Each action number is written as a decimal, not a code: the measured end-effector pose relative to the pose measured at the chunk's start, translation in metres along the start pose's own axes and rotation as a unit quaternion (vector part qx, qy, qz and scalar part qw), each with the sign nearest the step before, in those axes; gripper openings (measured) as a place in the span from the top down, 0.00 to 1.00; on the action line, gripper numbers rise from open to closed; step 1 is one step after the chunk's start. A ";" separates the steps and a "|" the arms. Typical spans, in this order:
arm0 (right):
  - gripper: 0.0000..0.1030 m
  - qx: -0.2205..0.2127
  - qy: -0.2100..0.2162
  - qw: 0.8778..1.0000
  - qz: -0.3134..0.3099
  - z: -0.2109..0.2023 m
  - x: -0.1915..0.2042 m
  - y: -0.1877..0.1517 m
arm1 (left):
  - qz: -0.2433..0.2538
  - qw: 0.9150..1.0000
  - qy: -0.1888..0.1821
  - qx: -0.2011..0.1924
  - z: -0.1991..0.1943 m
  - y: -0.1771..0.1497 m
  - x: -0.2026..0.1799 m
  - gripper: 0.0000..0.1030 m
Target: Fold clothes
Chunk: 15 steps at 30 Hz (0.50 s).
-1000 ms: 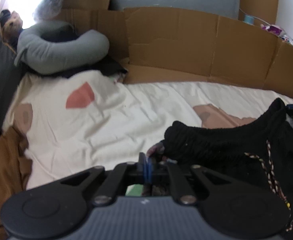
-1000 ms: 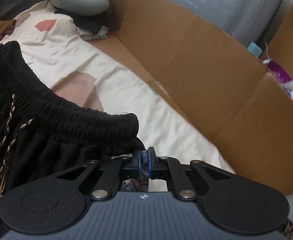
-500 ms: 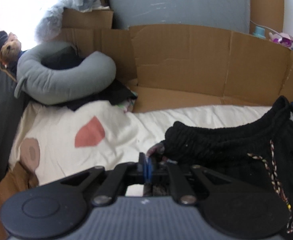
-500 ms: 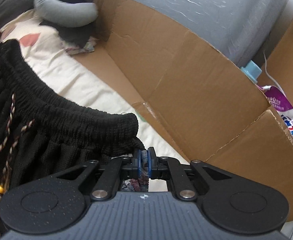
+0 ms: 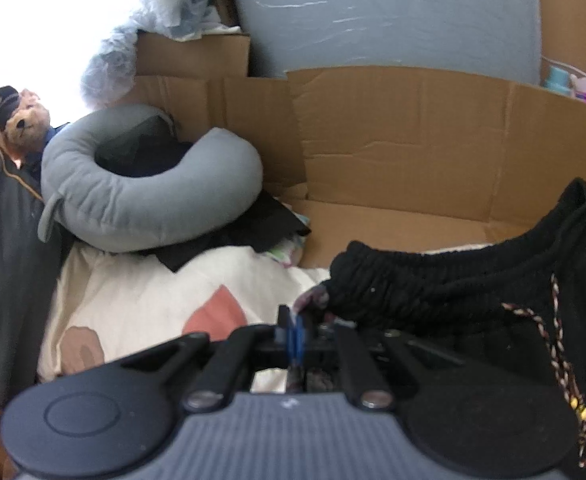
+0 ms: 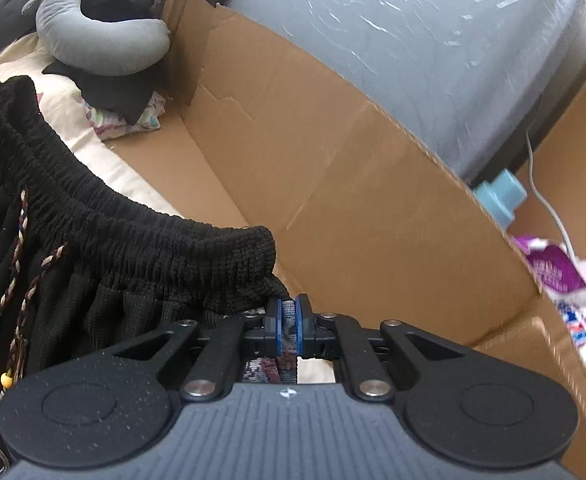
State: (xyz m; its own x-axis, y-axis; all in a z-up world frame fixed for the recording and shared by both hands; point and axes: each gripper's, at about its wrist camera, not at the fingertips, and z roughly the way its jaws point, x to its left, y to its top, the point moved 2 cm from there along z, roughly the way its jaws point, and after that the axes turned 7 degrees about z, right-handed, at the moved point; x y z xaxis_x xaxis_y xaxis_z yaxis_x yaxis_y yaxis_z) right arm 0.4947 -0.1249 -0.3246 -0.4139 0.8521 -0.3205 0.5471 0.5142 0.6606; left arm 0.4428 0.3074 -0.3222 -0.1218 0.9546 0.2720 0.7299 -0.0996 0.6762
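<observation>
black shorts held at both waistband ends

the cardboard wall (image 6: 333,184) is the landmark. one cream bedsheet (image 5: 141,300) spreads before it. over the sheet hangs one pair of black shorts (image 6: 133,248), one braided drawstring (image 5: 557,344) dangling. one grey neck pillow (image 5: 141,200) rests at the wall's left end. the left gripper (image 5: 295,326) and right gripper (image 6: 289,316) each pinch patterned cloth at a waistband end, blue pads closed tight. behind the wall, one purple packet (image 6: 553,272) bears blurred, unreadable print.

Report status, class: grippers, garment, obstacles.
Left gripper and right gripper shut on black garment's corners. Waistband stretched between. Cardboard close ahead.
</observation>
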 end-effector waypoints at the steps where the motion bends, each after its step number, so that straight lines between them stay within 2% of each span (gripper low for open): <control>1: 0.96 -0.001 -0.001 1.000 -0.003 0.002 0.001 0.004 | -0.001 1.000 0.001 0.002 0.003 0.001 0.002 0.98; 15: 0.96 0.014 -0.018 0.999 -0.030 0.040 0.011 0.026 | -0.012 1.000 0.015 0.019 0.043 0.017 0.007 0.98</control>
State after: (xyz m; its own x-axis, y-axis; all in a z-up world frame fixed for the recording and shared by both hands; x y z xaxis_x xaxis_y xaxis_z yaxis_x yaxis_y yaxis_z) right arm 0.5337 -0.0983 -0.3379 -0.4199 0.8229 -0.3829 0.5428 0.5658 0.6207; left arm 0.4831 0.3247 -0.3387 -0.1590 0.9476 0.2771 0.7516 -0.0658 0.6563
